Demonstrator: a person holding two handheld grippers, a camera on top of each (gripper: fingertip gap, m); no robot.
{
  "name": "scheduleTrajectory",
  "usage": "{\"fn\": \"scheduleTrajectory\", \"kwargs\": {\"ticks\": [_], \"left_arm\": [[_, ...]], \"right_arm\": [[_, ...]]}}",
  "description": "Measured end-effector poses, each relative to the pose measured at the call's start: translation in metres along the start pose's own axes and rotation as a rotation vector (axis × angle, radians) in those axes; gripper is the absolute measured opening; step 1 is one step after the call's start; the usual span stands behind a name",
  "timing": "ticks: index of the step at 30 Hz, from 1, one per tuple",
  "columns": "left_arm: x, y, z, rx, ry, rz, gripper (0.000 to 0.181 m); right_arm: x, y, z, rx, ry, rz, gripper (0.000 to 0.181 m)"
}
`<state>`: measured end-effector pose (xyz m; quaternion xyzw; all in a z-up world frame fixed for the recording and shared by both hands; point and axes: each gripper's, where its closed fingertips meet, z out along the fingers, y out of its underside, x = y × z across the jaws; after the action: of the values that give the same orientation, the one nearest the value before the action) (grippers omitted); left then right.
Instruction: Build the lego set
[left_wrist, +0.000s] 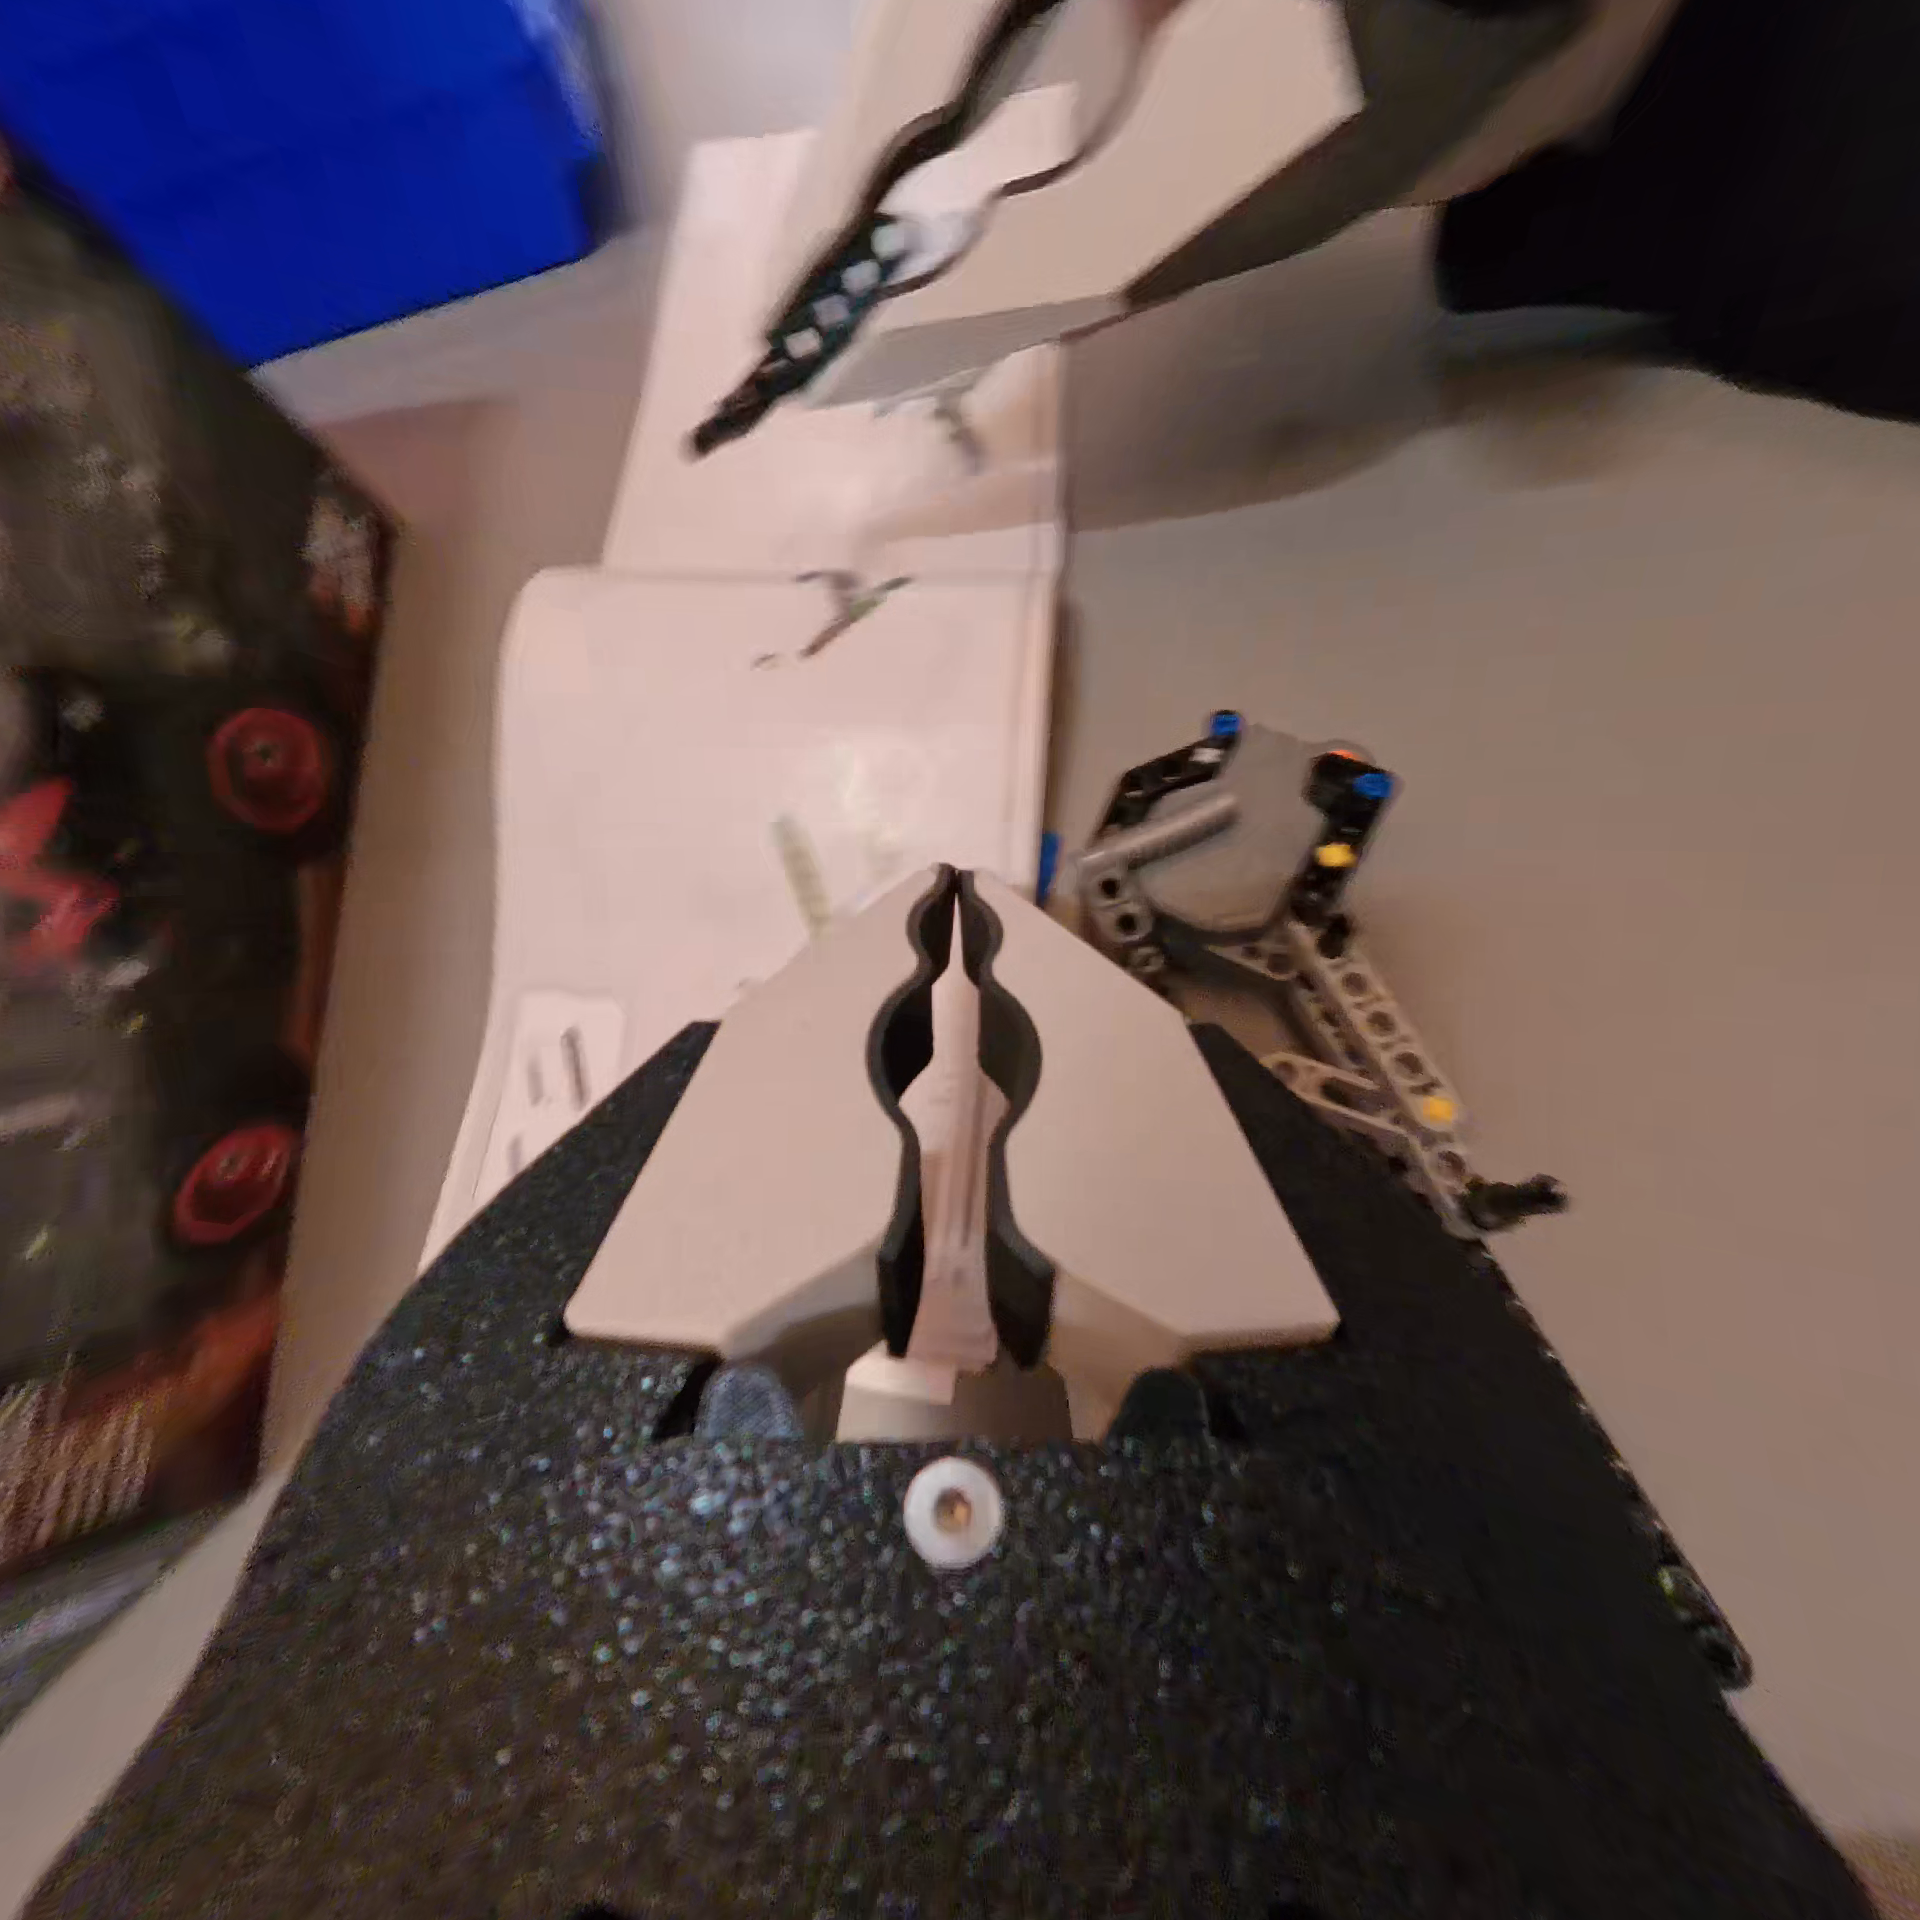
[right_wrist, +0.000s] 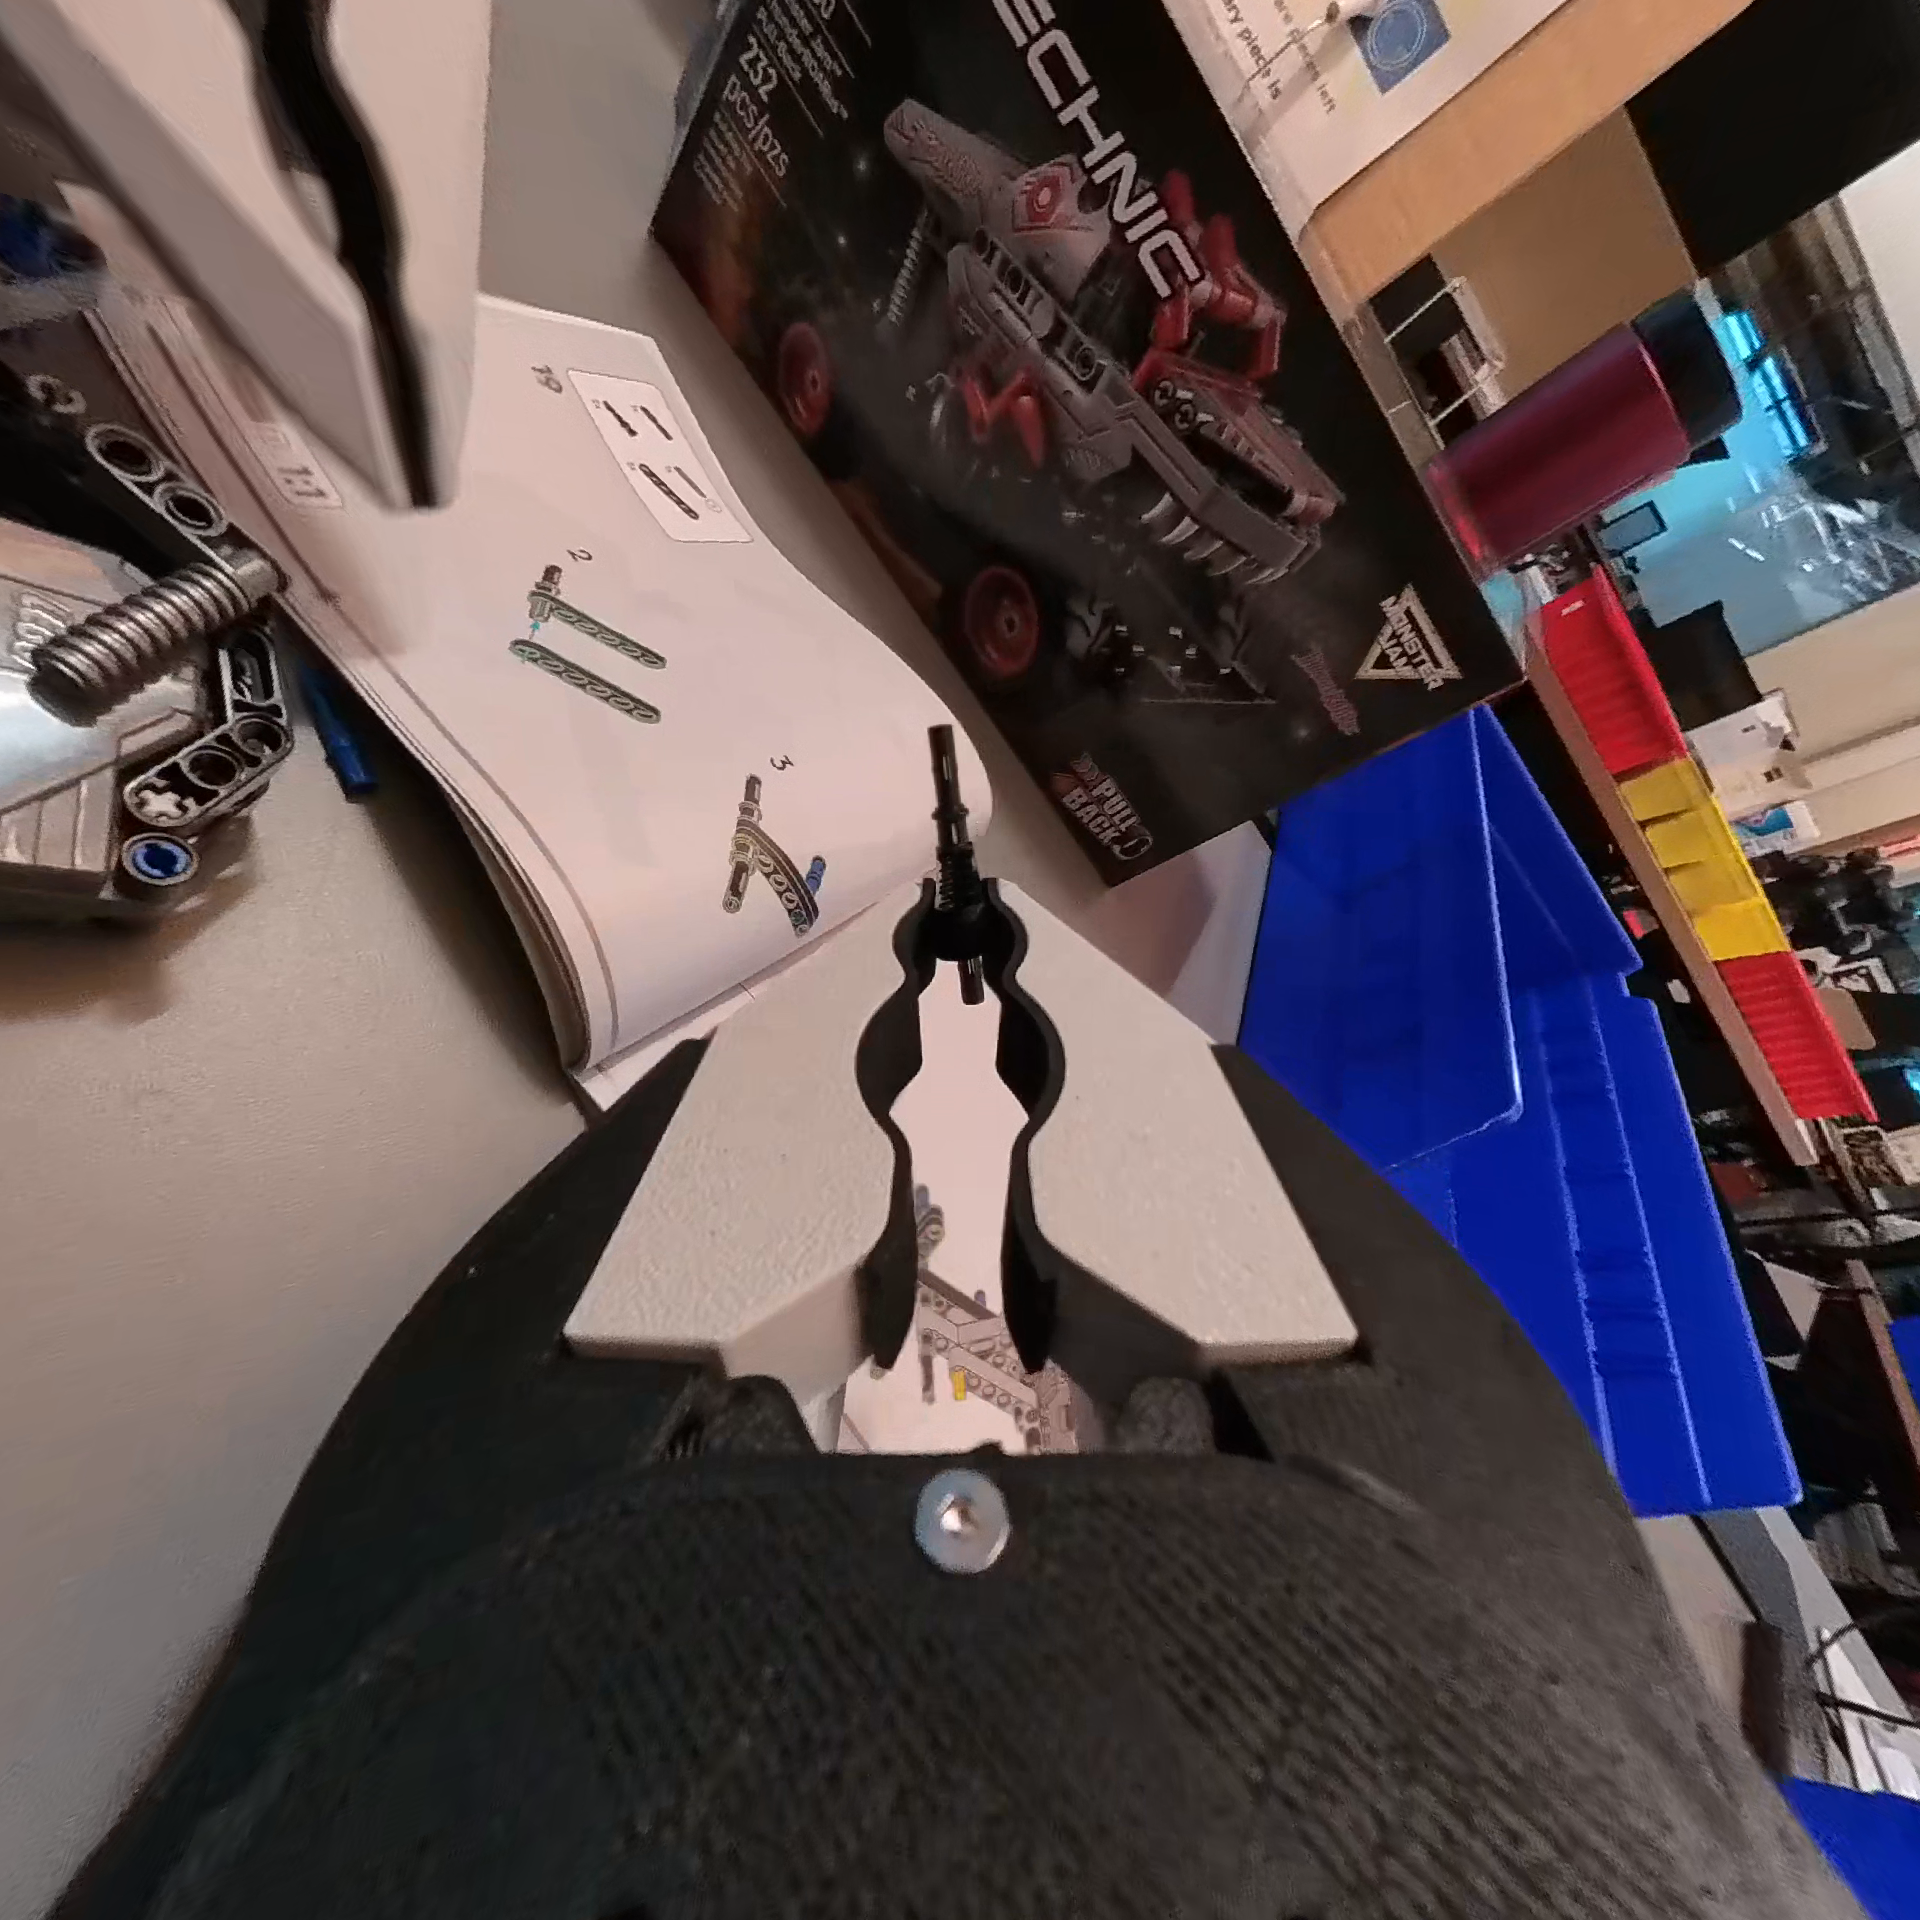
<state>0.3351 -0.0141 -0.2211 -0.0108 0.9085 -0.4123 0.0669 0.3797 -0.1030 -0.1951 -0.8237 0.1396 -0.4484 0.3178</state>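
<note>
Over the booklet (left_wrist: 790, 727), left gripper (left_wrist: 954, 883) jaws closed, empty — right gripper (right_wrist: 961, 894) pinching black axle piece (right_wrist: 954, 831)

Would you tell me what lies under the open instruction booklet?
The instruction booklet rests on the beige table. A blue pin pokes out beside its edge; anything beneath the pages is hidden.

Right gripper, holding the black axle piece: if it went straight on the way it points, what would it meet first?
Probably the set's box. The right gripper and its black axle piece aim past the open instruction booklet edge toward the box's lower corner. Depth is unclear; it may pass above the booklet.
</note>
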Motion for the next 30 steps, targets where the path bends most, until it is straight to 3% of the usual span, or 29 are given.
{"fn": "scheduleTrajectory", "kwargs": {"ticks": [1, 10, 14, 19, 25, 30], "left_arm": [[0.010, -0.001, 0.003, 0.003, 0.052, 0.037, 0.000], [0.051, 0.005, 0.012, -0.048, 0.232, 0.118, 0.000], [0.036, 0.010, 0.023, -0.112, 0.092, 0.171, 0.012], [0.025, 0.002, 0.031, -0.154, -0.043, 0.257, 0.008], [0.026, 0.018, 0.027, -0.243, -0.025, 0.278, 0.004], [0.025, 0.010, 0.031, -0.189, -0.034, 0.282, 0.004]], "right_arm": [[0.000, -0.001, 0.000, 0.007, 0.003, 0.002, 0.005], [-0.003, -0.006, 0.000, 0.019, -0.004, -0.004, 0.005], [-0.003, -0.006, 0.001, 0.022, -0.012, 0.010, 0.005], [-0.005, -0.007, 0.002, 0.029, -0.018, 0.012, 0.005], [-0.006, -0.008, 0.002, 0.041, -0.029, 0.013, 0.005], [-0.007, -0.009, 0.003, 0.045, -0.036, 0.015, 0.005]]}}
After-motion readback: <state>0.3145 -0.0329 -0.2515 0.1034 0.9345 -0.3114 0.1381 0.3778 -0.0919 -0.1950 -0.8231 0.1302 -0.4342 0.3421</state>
